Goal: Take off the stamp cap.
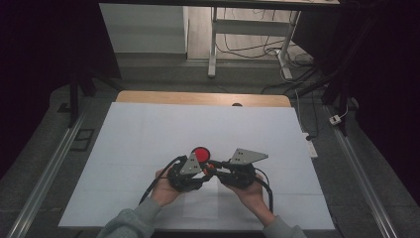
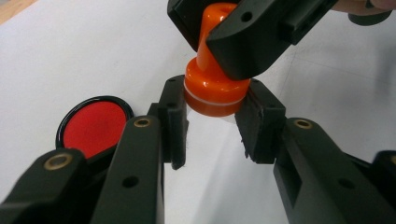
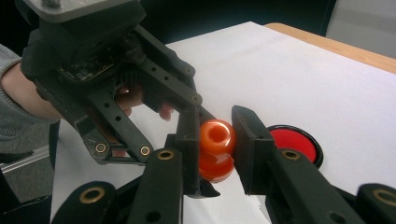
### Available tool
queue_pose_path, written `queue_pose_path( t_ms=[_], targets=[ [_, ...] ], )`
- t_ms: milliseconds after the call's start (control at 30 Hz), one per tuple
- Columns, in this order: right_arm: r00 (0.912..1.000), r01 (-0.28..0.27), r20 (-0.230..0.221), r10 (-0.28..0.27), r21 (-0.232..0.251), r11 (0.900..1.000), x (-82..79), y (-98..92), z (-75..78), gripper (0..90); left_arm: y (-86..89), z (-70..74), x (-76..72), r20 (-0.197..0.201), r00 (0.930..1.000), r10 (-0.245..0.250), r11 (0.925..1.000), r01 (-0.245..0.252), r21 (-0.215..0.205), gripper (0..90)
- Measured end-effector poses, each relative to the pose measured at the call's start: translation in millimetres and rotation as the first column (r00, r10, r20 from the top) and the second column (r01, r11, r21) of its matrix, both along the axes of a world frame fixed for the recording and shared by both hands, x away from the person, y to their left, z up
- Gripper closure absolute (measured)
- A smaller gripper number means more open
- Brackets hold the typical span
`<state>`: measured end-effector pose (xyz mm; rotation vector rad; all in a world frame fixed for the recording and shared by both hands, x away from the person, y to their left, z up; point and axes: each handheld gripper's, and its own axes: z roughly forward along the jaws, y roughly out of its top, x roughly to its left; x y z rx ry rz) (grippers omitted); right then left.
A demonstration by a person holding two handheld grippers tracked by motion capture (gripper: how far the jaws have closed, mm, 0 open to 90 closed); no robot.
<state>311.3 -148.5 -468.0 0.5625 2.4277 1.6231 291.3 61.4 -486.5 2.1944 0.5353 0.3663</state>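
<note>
High view puts both your hands low on the white sheet (image 1: 148,129), the two grippers tip to tip over one orange stamp (image 1: 210,166), with the red ink pad (image 1: 200,153) lying just beyond them. You have the stamp pinned from two sides, and the split looks deliberate: your right gripper (image 3: 218,142) clamps the knob handle, so it can steer and press, while your left gripper (image 2: 212,114) clamps the wide orange base just above its white band, so the body cannot twist. Both sets of jaws are closed hard on the stamp; neither stands free. Left gripper view shows the base sitting right between the two pads at their far tips, the handle rising away from the camera into the other gripper's jaws. Right gripper view shows the knob's hollow end facing the camera, squeezed between the pads near their tips, with the base hanging below. The stamp seems lifted off the sheet, though I cannot tell that for certain. The ink pad stays open and near, apart from the stamp, to the left of your left jaws.
</note>
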Motion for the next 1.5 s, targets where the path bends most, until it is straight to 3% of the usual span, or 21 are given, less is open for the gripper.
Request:
queue_pose_path(
  t_ms=[500,900,1500],
  targets=[
    [0.9997,0.015,-0.018,-0.014,0.010,1.000,-0.7,0.1,-1.2,72.2,0.5,-2.1,-1.6,0.027,0.9996,-0.005,0.9999,0.005,0.012,65.3],
    [0.9997,0.024,0.001,-0.024,-0.001,1.000,-3.1,2.0,-2.6,72.4,0.6,-4.4,-2.5,0.026,0.9997,0.002,1.0000,-0.002,0.004,65.5],
    [0.9993,0.035,0.008,-0.036,0.021,0.999,-5.7,1.1,-2.7,72.6,0.9,-3.6,-4.3,0.051,0.9987,0.002,1.0000,-0.002,0.007,65.7]
  ],
)
